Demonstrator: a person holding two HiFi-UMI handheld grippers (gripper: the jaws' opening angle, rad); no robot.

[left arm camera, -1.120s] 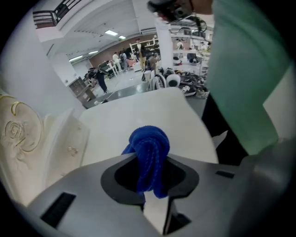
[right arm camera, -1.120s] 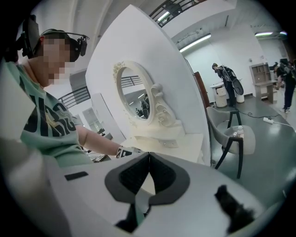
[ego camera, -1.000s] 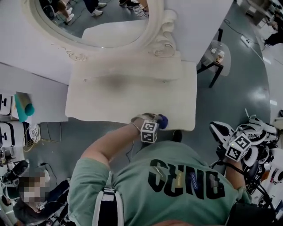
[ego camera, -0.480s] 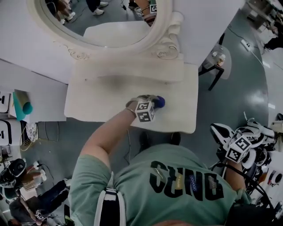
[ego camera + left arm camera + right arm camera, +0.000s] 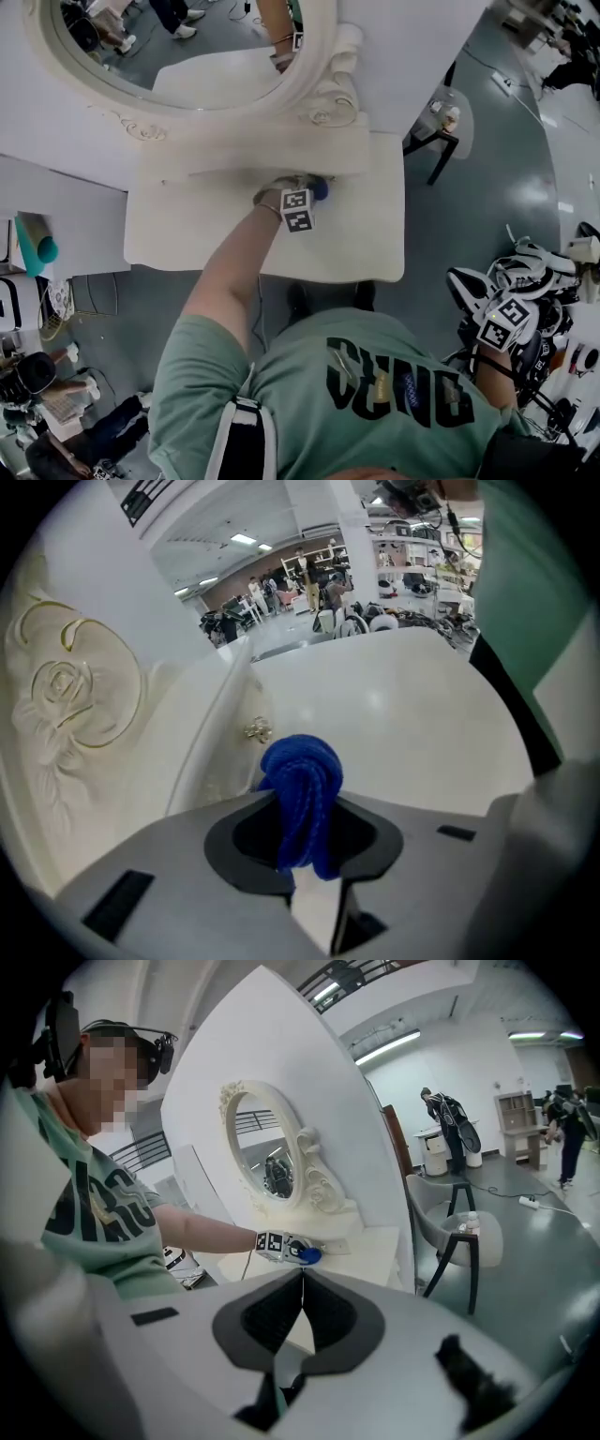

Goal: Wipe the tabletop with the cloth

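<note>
A bunched blue cloth (image 5: 302,794) is pinched in my left gripper (image 5: 305,841), whose jaws are shut on it. In the head view the left gripper (image 5: 307,192) holds the cloth (image 5: 320,189) down on the cream dressing tabletop (image 5: 366,234), close to the raised back ledge (image 5: 272,150). The right gripper view shows the cloth (image 5: 310,1256) as a small blue spot on the table. My right gripper (image 5: 302,1288) is shut and holds nothing; it hangs by my right side (image 5: 502,314), far off the table.
An oval mirror in a carved frame (image 5: 323,80) stands behind the tabletop. A small drawer knob (image 5: 259,729) sits in the back ledge by the cloth. A chair (image 5: 441,127) stands to the table's right. A heap of shoes (image 5: 534,281) lies on the floor at the right.
My left gripper has pushed the cloth from the table's front edge across to the back ledge. The right gripper has stayed by my side.
</note>
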